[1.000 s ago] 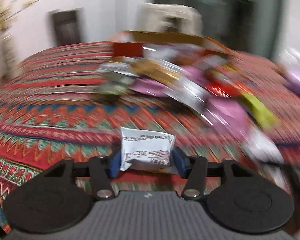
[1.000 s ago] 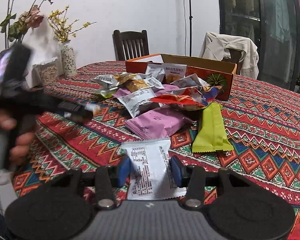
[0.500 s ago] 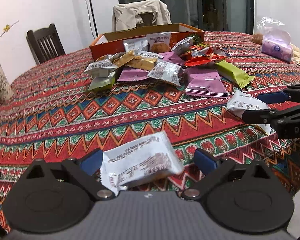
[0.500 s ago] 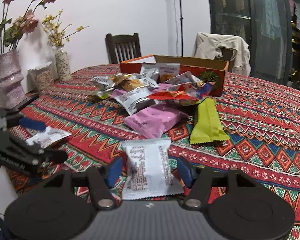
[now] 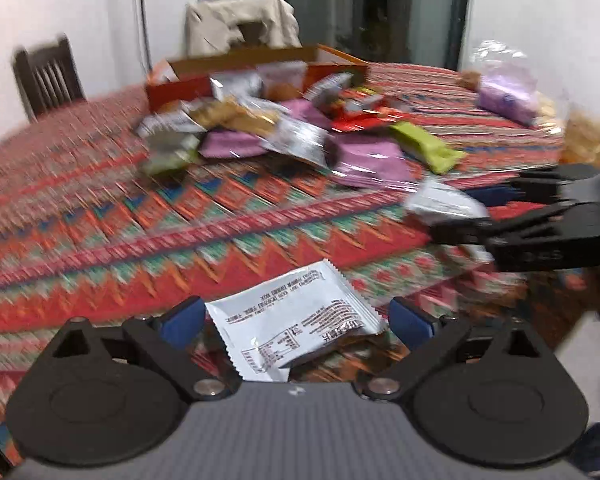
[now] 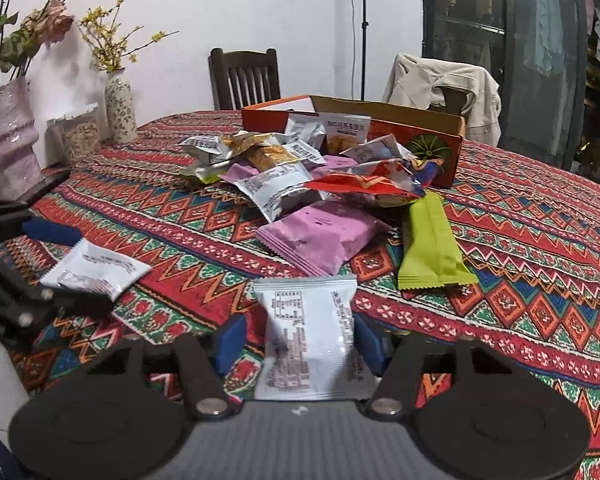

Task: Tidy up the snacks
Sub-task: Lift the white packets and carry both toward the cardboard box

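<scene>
Here two white packets are being set down on the near part of the patterned tablecloth (image 6: 520, 240), apart from the main heap. The left gripper (image 5: 296, 318) is spread wide, and its white packet (image 5: 296, 328) lies flat between the blue pads, touched by neither. The right gripper (image 6: 298, 340) has its jaws closing around a second white packet (image 6: 308, 340); the pads stand just beside the wrapper's edges, and a firm pinch cannot be confirmed.

The step is judged to be the sorting of like packets into a group. Next, the left gripper would need to be drawn back clear of its packet without dragging it, and the second packet placed beside it.

The orange cardboard box (image 6: 420, 136) at the far side holds a few packets propped against its wall, while most snacks (image 6: 320, 184) are spilled in front of it.
</scene>
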A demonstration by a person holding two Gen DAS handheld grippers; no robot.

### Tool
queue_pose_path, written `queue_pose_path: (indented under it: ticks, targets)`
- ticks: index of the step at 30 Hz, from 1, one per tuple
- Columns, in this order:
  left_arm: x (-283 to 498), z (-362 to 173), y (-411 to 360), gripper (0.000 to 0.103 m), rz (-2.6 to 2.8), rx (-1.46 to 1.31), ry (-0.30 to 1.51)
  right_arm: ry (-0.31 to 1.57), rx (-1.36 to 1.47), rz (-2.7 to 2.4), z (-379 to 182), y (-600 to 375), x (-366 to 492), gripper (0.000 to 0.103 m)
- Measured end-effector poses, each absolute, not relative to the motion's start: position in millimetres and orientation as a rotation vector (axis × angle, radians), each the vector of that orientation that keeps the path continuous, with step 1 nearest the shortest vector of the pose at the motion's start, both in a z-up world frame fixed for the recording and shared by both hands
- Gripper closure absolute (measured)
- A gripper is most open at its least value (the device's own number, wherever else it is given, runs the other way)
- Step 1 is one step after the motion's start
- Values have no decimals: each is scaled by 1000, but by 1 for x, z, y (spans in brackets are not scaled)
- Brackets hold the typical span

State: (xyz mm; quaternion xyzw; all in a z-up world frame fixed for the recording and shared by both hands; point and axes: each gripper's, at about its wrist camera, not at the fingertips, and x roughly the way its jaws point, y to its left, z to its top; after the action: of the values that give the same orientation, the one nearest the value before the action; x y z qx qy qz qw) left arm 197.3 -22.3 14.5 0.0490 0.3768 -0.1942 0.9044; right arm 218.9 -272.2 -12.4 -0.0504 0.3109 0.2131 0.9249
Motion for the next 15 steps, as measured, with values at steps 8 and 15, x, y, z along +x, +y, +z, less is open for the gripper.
queue_pose_path:
  ticks: [8,15]
  targets:
    - [174,29,-20,3,-536,231,656,643,-88,406,-11,-277,209,48]
    - [189,10,-33,3,-668,506,628,640,-104,400,-11,-278,209,49]
